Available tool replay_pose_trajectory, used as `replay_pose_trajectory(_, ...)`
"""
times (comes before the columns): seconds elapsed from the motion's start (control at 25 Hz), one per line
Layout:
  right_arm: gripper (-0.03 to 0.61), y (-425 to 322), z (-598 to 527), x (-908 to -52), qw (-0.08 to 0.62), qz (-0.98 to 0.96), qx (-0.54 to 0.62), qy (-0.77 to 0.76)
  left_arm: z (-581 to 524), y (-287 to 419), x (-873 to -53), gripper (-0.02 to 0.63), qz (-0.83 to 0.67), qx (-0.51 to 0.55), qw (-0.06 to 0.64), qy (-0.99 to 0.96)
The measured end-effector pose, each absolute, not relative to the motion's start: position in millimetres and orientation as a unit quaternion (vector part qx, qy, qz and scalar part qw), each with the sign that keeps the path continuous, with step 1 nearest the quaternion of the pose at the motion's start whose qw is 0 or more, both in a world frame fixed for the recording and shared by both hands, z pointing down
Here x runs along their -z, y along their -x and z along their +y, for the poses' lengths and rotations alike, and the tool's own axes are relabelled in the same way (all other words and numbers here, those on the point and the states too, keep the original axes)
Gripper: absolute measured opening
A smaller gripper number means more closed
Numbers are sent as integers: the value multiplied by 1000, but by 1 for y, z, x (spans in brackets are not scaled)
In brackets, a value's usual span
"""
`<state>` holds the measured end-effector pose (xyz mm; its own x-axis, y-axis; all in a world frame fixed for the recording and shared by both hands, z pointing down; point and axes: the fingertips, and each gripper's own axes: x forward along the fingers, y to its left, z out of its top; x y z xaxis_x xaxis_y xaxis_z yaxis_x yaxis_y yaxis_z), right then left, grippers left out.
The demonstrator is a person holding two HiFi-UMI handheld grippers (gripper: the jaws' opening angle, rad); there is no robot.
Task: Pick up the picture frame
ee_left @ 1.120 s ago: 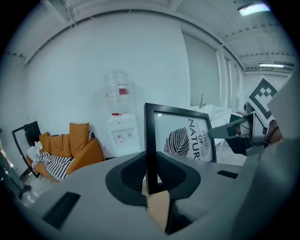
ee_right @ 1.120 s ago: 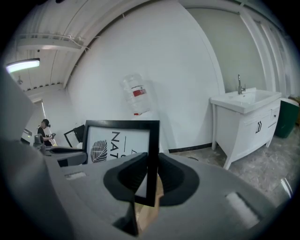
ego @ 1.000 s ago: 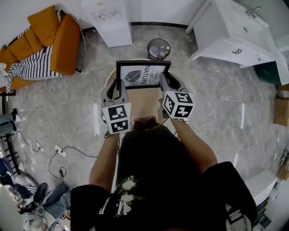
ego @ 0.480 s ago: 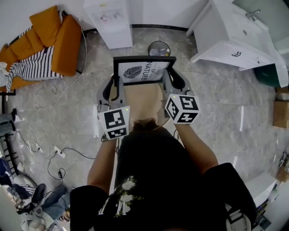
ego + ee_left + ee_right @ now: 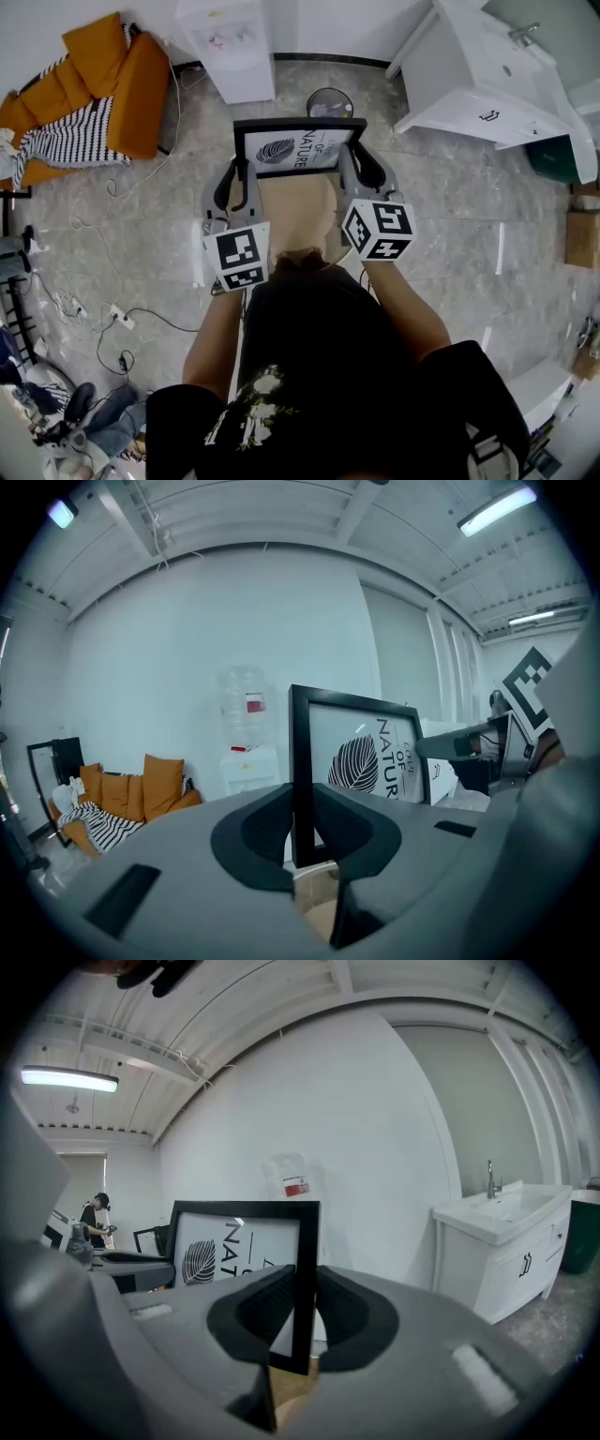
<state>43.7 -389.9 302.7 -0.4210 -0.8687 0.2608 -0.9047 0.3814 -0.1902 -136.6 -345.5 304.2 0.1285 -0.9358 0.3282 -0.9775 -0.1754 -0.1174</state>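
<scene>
A black picture frame [image 5: 298,147] with a leaf print hangs in the air above a small round wooden table [image 5: 298,214]. My left gripper [image 5: 241,175] is shut on the frame's left side bar [image 5: 302,775]. My right gripper [image 5: 352,169] is shut on its right side bar [image 5: 306,1274]. The frame stands nearly upright, its printed face [image 5: 375,759] towards me. In the right gripper view the printed face [image 5: 220,1244] shows to the left of the jaws.
A black waste bin [image 5: 329,101] stands on the floor just beyond the frame. A water dispenser [image 5: 232,45] is at the back, a white sink cabinet [image 5: 487,70] at the right. An orange sofa [image 5: 89,94] and loose cables [image 5: 94,300] lie at the left.
Both grippers have risen with the frame held between them. The frame now sits higher in the head view and partly covers the waste bin.
</scene>
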Motion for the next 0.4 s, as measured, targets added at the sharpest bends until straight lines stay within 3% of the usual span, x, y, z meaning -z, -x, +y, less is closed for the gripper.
replay_pose_trajectory(0.4, 63, -50, -388, -306, 57, -826, -154, -540, -346, 130, -306, 75, -636, -168, 60, -751)
